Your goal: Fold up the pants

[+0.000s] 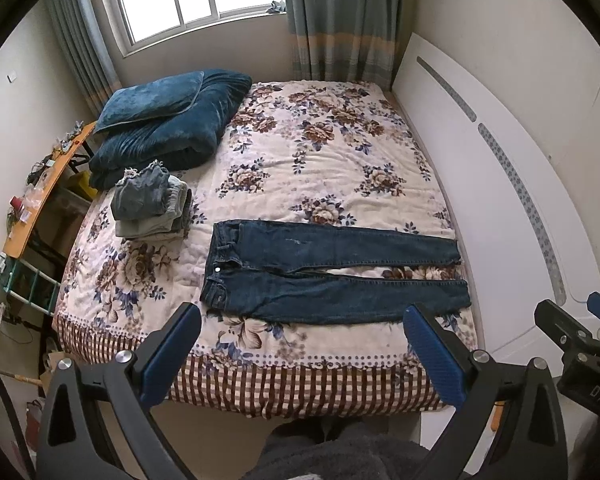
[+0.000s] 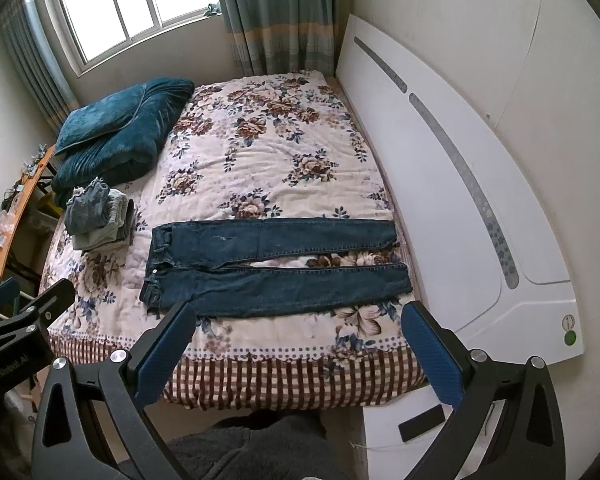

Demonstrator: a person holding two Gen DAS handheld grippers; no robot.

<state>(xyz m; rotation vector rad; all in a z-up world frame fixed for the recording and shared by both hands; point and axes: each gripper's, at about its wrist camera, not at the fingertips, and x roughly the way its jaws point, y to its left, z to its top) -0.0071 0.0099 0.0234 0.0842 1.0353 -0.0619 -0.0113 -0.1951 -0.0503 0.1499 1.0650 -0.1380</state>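
Note:
Dark blue jeans (image 1: 332,276) lie flat on the floral bedspread (image 1: 320,160), waist to the left, both legs stretched right toward the headboard. They also show in the right wrist view (image 2: 272,268). My left gripper (image 1: 302,316) is open and empty, held above the bed's near edge, short of the jeans. My right gripper (image 2: 300,314) is open and empty too, beside it at the same height. The right gripper's tip shows in the left wrist view (image 1: 572,320), and the left gripper's tip shows in the right wrist view (image 2: 28,304).
A stack of folded clothes (image 1: 152,204) sits left of the jeans. A teal blanket and pillow (image 1: 168,120) lie at the far left corner. A white headboard (image 1: 500,200) runs along the right. A cluttered orange desk (image 1: 40,192) stands left of the bed.

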